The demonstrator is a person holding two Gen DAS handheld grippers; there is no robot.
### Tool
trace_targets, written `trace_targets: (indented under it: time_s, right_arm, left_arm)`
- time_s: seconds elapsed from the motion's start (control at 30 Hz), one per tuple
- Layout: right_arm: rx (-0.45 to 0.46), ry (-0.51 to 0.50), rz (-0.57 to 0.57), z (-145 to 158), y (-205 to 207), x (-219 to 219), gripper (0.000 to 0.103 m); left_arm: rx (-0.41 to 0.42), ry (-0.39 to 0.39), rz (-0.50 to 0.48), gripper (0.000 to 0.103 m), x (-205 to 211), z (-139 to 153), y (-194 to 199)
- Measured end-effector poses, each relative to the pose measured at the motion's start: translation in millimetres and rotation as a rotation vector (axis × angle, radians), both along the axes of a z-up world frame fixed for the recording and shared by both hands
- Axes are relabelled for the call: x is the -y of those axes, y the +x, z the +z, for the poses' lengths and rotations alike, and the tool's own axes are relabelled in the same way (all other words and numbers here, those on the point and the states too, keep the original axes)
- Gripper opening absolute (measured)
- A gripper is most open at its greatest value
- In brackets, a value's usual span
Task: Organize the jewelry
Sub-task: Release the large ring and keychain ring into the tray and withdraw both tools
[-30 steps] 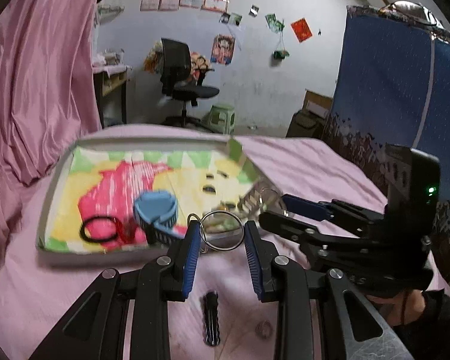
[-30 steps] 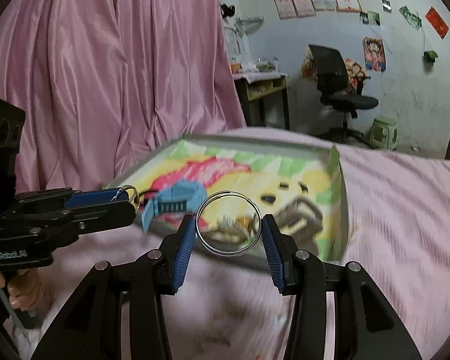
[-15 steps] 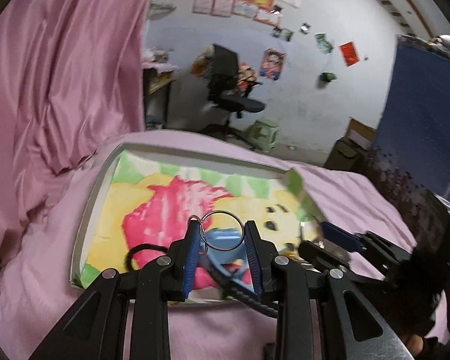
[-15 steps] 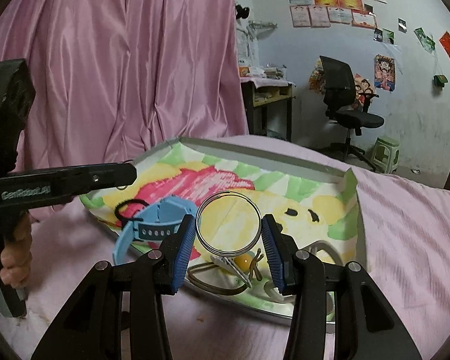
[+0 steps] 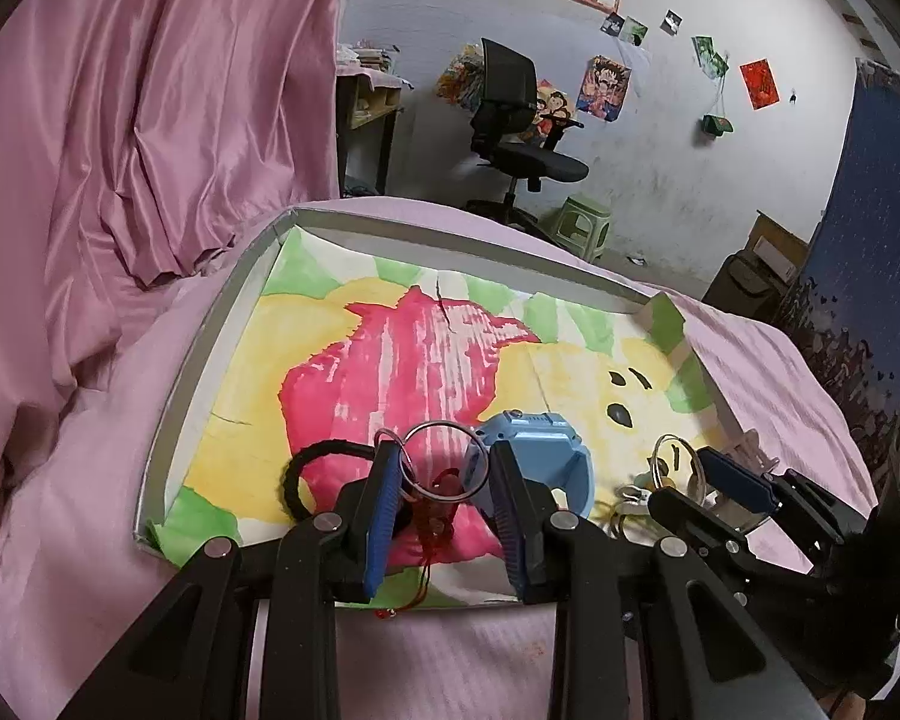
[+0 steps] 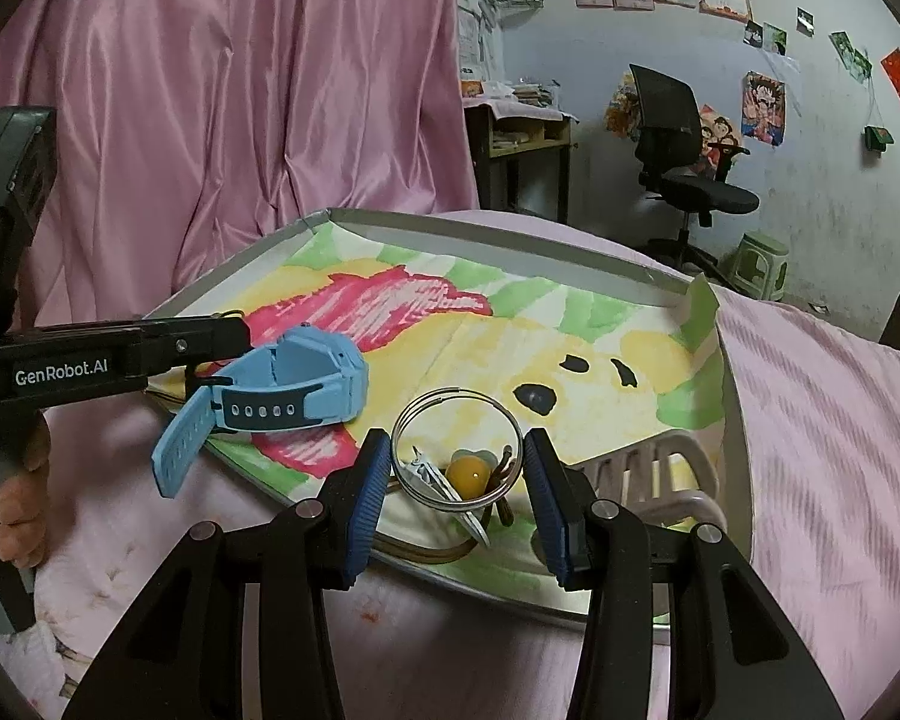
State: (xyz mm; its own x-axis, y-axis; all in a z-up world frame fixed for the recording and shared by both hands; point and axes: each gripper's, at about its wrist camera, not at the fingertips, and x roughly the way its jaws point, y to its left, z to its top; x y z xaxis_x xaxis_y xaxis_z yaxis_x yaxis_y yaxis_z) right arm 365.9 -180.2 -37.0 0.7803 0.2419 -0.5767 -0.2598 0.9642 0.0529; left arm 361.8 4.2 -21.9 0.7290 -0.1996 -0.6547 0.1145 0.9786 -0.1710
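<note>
1. Compared with a second ago, both grippers have moved forward over the tray (image 5: 210,324). Earlier they hung short of its near rim; now its painted paper lining fills the middle of both wrist views.
2. The left gripper (image 5: 444,468) is clamped on a silver key ring (image 5: 444,462) exactly as before: the ring stands upright between the blue pads, which press on its two sides. A smaller ring (image 5: 388,437) hangs at the left pad.
3. The right gripper (image 6: 456,456) grips its own wire ring (image 6: 456,447) in the same way, unchanged from the earlier frames, its pads tight on either side of the hoop.
4. The blue watch (image 6: 282,384) was seen ahead of the left gripper a second ago. It now lies directly under that gripper's right finger, on the tray's near part, with its strap end hanging over the near rim in the right wrist view.
5. A black hair tie (image 5: 312,474) and a red cord charm (image 5: 435,516) lie beneath the left gripper. The fingers cover part of each, and the charm's shape is hard to make out.
6. Seen through the right ring are a yellow bead (image 6: 468,474), a metal clip (image 6: 432,480) and a brownish piece I cannot identify. A pale slatted object (image 6: 648,480) to their right is cut off by the right finger.
7. A hand (image 6: 15,498) holds the left gripper's handle, with only some of its fingers in view.
</note>
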Motion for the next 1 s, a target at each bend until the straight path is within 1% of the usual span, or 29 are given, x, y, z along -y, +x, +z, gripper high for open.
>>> trace_targets:
  time_s: [0.1, 0.17, 0.2, 0.37, 0.4, 0.43, 0.47, 0.53, 0.57, 0.63, 0.77, 0.9, 0.93, 1.0]
  right_arm:
    - [-0.003, 0.005, -0.001, -0.3, -0.6, 1.5, 0.041]
    - [-0.003, 0.008, -0.001, -0.3, -1.4, 2.4, 0.041]
    - [-0.002, 0.005, -0.001, -0.4, -0.7, 1.9, 0.041]
    - [0.011, 0.008, 0.001, 1.4, -2.0, 1.5, 0.042]
    - [0.016, 0.01, -0.001, 2.6, -2.2, 1.0, 0.045]
    - [0.023, 0.011, -0.004, 4.0, -3.6, 1.6, 0.047]
    - [0.036, 0.015, -0.01, 6.0, -6.2, 2.4, 0.049]
    - [0.055, 0.029, -0.017, 11.0, -10.5, 5.0, 0.05]
    - [0.068, 0.037, -0.024, 14.0, -13.8, 6.5, 0.051]
    - [0.097, 0.046, -0.041, 19.7, -20.5, 8.8, 0.056]
    - [0.169, 0.075, -0.069, 32.9, -38.5, 16.5, 0.068]
    - [0.232, 0.103, -0.09, 43.4, -56.3, 23.5, 0.079]
    - [0.244, 0.11, -0.094, 45.2, -59.9, 24.8, 0.081]
    - [0.269, 0.126, -0.1, 48.8, -70.2, 28.2, 0.088]
  left_arm:
    - [0.0, -0.001, 0.002, 0.029, 0.6, 0.8, -1.0]
    - [-0.001, 0.0, 0.008, 0.033, 0.1, 0.4, -1.0]
    - [-0.002, 0.002, 0.014, 0.036, -0.4, 0.0, -0.9]
    - [-0.006, -0.01, 0.016, 0.042, -2.2, 3.2, -1.9]
    - [-0.002, -0.012, 0.012, 0.047, -1.9, 3.5, -2.8]
    - [0.006, -0.012, 0.009, 0.054, -1.3, 4.6, -4.6]
    - [0.017, -0.009, 0.01, 0.057, -0.9, 6.6, -6.5]
    - [0.048, -0.002, 0.005, 0.065, 0.9, 11.0, -12.4]
    - [0.063, 0.003, 0.0, 0.066, 2.2, 13.6, -15.2]
    - [0.095, 0.018, -0.005, 0.074, 4.5, 19.5, -22.5]
    - [0.172, 0.045, -0.008, 0.081, 6.9, 31.3, -41.6]
    - [0.231, 0.058, -0.004, 0.092, 6.3, 39.6, -61.6]
    - [0.248, 0.062, 0.002, 0.093, 6.0, 41.8, -67.8]
    - [0.27, 0.056, 0.007, 0.095, 4.7, 44.9, -77.1]
